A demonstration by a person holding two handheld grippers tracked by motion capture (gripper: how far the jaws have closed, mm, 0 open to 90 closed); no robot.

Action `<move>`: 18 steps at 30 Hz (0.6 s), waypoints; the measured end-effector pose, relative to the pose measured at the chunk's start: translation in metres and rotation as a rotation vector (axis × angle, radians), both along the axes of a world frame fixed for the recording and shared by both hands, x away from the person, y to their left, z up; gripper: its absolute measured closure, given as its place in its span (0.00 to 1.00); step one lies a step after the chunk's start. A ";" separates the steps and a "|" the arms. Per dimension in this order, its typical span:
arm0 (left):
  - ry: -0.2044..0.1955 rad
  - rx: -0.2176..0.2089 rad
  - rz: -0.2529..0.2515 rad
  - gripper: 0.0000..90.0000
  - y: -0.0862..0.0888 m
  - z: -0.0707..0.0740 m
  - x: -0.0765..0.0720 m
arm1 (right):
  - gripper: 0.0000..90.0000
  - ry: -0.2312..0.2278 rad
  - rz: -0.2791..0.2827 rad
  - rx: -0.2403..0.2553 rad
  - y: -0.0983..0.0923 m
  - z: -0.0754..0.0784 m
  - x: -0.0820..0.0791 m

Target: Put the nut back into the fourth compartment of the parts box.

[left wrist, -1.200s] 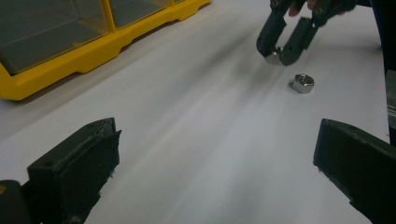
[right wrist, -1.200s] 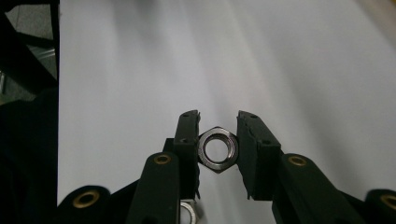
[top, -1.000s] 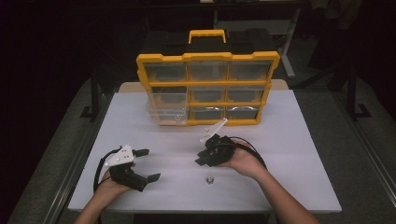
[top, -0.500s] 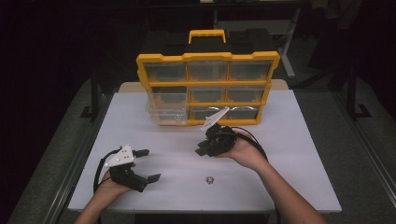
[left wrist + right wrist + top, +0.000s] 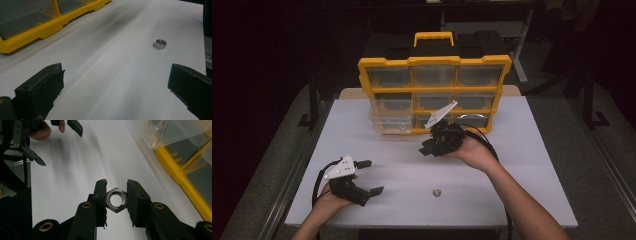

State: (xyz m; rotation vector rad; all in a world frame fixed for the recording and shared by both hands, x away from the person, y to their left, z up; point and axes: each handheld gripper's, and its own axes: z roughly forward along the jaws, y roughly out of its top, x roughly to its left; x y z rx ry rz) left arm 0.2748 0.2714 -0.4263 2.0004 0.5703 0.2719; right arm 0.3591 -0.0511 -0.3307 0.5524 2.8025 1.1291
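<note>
Jaws of our right gripper (image 5: 116, 195) are clamped on a hex nut (image 5: 116, 200), one flat against each pad, hole facing the camera. We hold it in the air above the middle of the desk (image 5: 532, 150), just in front of the yellow organizer (image 5: 434, 62) that stands at the far edge. One clear drawer (image 5: 388, 122) at the organizer's lower left is pulled out; the nut is not yet over it.

Our left gripper (image 5: 369, 176) rests near the left front corner of the desk with its jaws spread wide and nothing between them.

A second hex nut (image 5: 436, 191) lies loose near the front edge, between the two hands; it also shows ahead of the left jaws (image 5: 160, 44).

Progress, as we judge it: one nut is picked up and carried toward the open drawer; placing it remains, and the loose nut is untouched.

Count: two nuts, two grippers, one organizer with nine drawer fronts, one drawer open.
</note>
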 end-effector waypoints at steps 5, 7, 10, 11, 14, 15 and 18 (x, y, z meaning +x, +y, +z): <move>-0.003 0.001 -0.003 0.00 -0.001 0.000 0.000 | 0.77 0.005 -0.022 0.021 0.002 0.014 0.004; -0.002 -0.001 -0.003 0.00 -0.001 0.000 0.000 | 0.77 -0.001 -0.025 0.027 0.002 0.020 0.006; -0.006 -0.005 -0.002 0.00 -0.001 0.000 -0.001 | 0.77 -0.033 -0.013 0.026 0.002 0.028 0.011; -0.003 -0.005 0.000 0.00 -0.001 0.000 -0.001 | 0.77 -0.031 -0.013 0.031 0.003 0.030 0.011; -0.004 -0.008 0.001 0.00 -0.001 0.000 -0.001 | 0.77 -0.035 -0.020 0.034 0.004 0.039 0.014; -0.002 -0.017 0.003 0.00 -0.001 0.000 -0.001 | 0.77 -0.035 -0.024 0.037 0.004 0.042 0.015; -0.003 -0.013 0.004 0.00 -0.001 0.000 -0.001 | 0.77 -0.050 -0.027 0.045 0.005 0.051 0.018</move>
